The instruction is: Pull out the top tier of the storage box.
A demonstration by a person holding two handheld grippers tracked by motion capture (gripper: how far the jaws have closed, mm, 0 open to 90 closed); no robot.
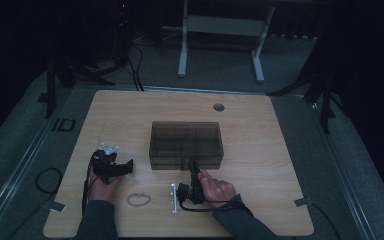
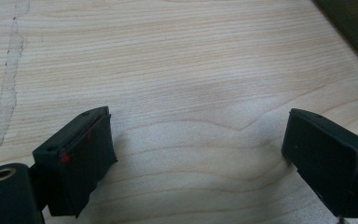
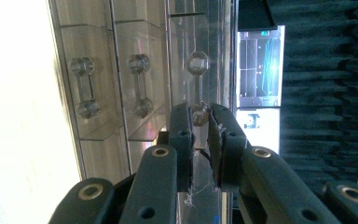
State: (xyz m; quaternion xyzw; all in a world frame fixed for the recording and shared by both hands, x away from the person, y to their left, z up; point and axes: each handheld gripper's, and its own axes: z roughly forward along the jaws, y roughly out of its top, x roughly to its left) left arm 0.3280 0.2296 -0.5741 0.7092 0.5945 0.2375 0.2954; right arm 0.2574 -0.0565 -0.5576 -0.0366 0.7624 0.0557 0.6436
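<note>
My right gripper (image 3: 199, 122) is clamped on the clear dumbbell-shaped drawer handle (image 3: 197, 86) of the smoky transparent plastic drawer box (image 1: 186, 144) mid-table; left gripper (image 2: 198, 154) idle, jaws apart. Risk: an off-axis pull drags the unbraced box

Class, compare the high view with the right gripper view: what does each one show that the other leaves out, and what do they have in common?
Only the high view takes in the whole wooden table, the left gripper, a small ring-shaped item lying between the person's forearms, and the floor and frame beyond the table.

Only the right gripper view shows the clear drawer handle with the jaws closed on its lower end, two more clear handles beside it, and a lit screen behind.

Both show the right gripper at the front of the transparent drawer box.
</note>
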